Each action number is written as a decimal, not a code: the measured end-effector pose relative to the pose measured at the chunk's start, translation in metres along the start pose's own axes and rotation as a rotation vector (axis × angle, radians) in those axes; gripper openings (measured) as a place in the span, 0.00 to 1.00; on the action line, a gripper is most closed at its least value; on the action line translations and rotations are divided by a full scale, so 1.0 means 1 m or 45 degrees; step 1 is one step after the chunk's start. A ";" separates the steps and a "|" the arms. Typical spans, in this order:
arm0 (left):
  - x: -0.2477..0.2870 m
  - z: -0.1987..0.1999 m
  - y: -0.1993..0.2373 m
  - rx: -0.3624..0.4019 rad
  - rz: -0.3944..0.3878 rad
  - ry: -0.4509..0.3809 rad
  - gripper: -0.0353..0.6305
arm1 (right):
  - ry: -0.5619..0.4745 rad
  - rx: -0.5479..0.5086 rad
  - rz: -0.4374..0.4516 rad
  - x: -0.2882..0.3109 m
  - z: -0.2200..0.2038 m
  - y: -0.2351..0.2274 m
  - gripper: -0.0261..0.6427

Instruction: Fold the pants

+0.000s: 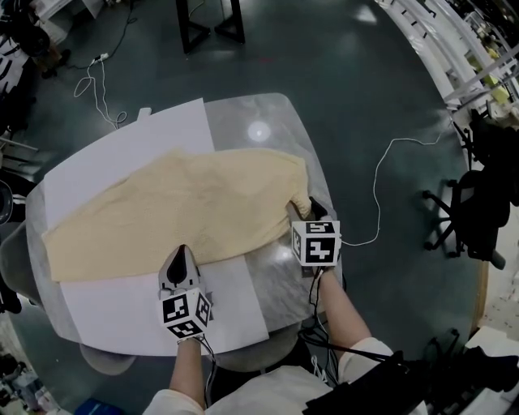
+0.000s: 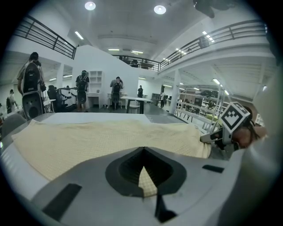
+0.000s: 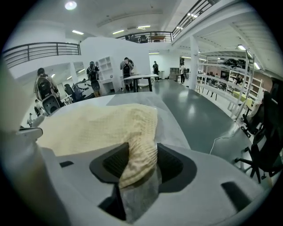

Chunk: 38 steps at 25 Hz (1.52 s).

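Cream knit pants [image 1: 178, 209] lie spread across the table [image 1: 280, 271], their long side running left to right. My left gripper [image 1: 180, 253] sits at the near edge of the pants, shut on a small peak of the fabric [image 2: 143, 177]. My right gripper [image 1: 302, 214] is at the right end of the pants. Its jaws stand apart, and a bunched fold of cream cloth [image 3: 139, 150] hangs loosely between them, with grey table showing below. From the left gripper view, the right gripper [image 2: 211, 137] appears at the far right end of the pants [image 2: 88, 141].
White paper sheets [image 1: 122, 312] lie under the pants on the marble-look table. A black office chair [image 1: 470, 215] and a white cable [image 1: 379, 182] are on the floor to the right. Black stand legs [image 1: 211, 24] are beyond the table. Several people [image 2: 82, 90] stand far off.
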<state>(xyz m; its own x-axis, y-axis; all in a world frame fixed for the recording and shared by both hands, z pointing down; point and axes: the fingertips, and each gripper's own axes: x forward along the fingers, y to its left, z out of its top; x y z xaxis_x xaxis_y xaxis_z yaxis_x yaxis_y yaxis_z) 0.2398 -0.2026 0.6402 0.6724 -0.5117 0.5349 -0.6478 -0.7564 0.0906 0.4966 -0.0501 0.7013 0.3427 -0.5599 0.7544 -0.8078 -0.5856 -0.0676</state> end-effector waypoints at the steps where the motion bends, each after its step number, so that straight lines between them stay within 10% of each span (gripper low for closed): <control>1: 0.000 -0.001 0.001 0.001 -0.001 0.002 0.05 | 0.013 -0.006 0.009 0.001 0.000 0.003 0.32; 21: -0.020 -0.009 -0.004 -0.026 -0.017 0.012 0.05 | -0.041 0.088 0.082 -0.029 0.015 0.018 0.16; 38: -0.101 0.027 0.062 -0.120 0.064 -0.101 0.05 | -0.178 -0.011 0.161 -0.102 0.070 0.121 0.16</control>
<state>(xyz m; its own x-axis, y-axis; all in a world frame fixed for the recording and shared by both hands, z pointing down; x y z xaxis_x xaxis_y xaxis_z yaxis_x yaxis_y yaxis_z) 0.1406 -0.2087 0.5693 0.6619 -0.5814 0.4732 -0.7097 -0.6893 0.1458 0.3975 -0.1047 0.5711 0.3011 -0.7048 0.6423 -0.8524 -0.5009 -0.1501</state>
